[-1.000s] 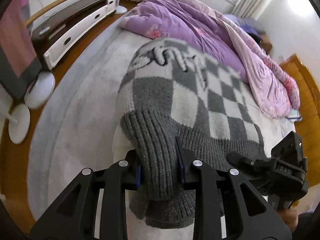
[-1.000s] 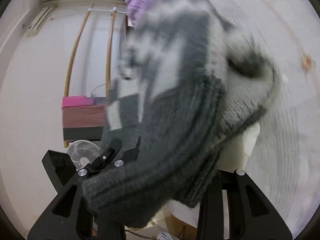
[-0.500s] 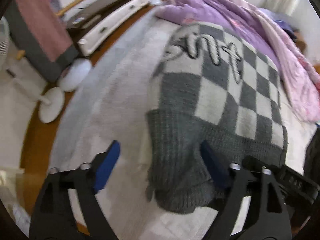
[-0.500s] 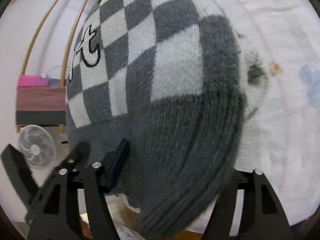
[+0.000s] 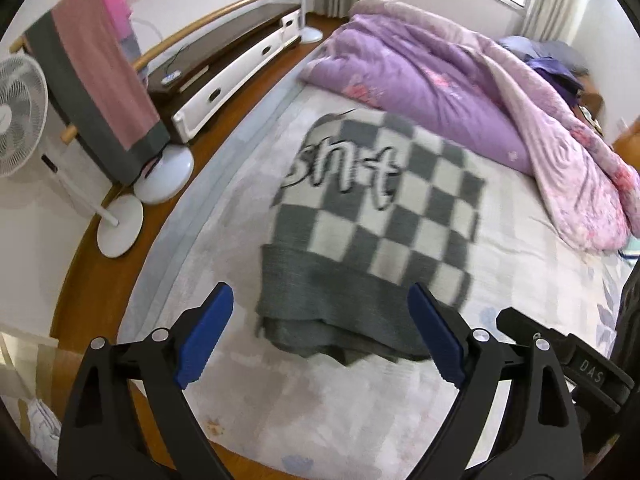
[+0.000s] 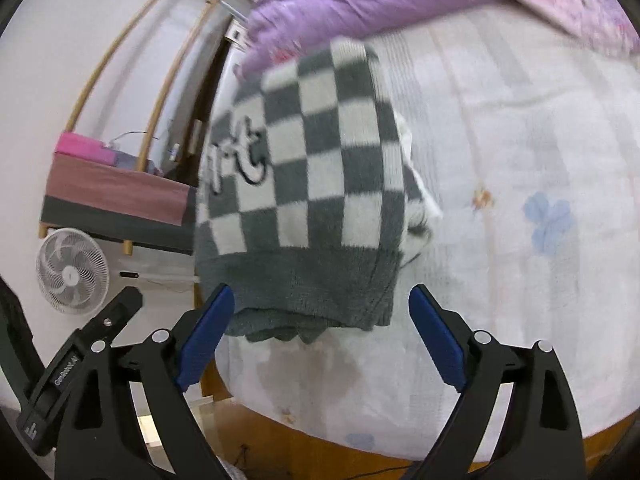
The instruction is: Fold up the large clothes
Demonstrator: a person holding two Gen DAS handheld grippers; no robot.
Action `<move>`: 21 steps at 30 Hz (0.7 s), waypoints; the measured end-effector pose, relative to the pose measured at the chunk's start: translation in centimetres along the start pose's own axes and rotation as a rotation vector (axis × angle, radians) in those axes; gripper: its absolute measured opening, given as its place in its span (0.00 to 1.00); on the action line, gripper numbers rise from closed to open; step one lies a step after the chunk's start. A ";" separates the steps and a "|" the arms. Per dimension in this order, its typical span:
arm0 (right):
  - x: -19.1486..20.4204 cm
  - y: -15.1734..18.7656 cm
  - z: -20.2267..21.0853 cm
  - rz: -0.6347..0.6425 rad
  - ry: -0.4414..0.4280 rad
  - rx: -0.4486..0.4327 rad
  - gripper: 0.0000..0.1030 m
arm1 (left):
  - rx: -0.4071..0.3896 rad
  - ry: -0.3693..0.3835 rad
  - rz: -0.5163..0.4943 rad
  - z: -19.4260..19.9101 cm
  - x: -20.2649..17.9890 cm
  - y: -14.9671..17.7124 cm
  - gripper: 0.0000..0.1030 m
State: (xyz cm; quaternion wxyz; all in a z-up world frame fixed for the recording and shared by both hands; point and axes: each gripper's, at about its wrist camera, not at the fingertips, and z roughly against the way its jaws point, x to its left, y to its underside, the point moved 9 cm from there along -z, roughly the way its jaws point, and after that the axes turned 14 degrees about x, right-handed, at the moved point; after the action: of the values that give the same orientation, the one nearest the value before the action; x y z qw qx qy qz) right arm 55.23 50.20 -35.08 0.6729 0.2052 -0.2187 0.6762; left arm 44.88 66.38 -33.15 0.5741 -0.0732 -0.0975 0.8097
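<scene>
A grey-and-white checkered knit sweater [image 5: 380, 216] with black lettering lies folded on the pale bed sheet [image 5: 248, 400], its ribbed grey hem nearest me. My left gripper [image 5: 320, 294] hovers above that hem with its jaws opening wide; the blue pads [image 5: 208, 332] touch nothing. In the right wrist view the same sweater [image 6: 320, 168] lies below my right gripper [image 6: 322, 296]. Its jaws are opening too, and the hem sits lower down between the pads [image 6: 436, 336] without being pressed.
A purple and pink quilt [image 5: 440, 80] is heaped on the far half of the bed. Left of the bed are a wooden floor strip, a white fan [image 5: 16, 120], round stand bases [image 5: 120, 224], a towel [image 5: 100, 80] on a rail and a low cabinet [image 5: 232, 80].
Both grippers let go of the sweater's ribbed hem, opened wide and lifted away from it. The sweater dropped flat onto the bed and now looks smaller in both views.
</scene>
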 end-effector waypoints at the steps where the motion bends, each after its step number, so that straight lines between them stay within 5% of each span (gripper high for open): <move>1: -0.3 0.3 0.5 0.011 -0.001 -0.010 0.84 | -0.011 0.006 -0.011 1.0 -0.9 0.3 0.87; 21: -7.8 6.7 22.4 0.217 0.095 -0.241 0.87 | -0.135 0.014 -0.126 13.0 -19.2 8.6 0.89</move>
State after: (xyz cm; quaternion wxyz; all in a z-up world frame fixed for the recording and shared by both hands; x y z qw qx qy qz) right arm 48.27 30.99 -21.29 0.6253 0.0663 -0.2870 0.7227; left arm 40.35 44.51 -22.55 0.6182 -0.1109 -0.1522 0.7632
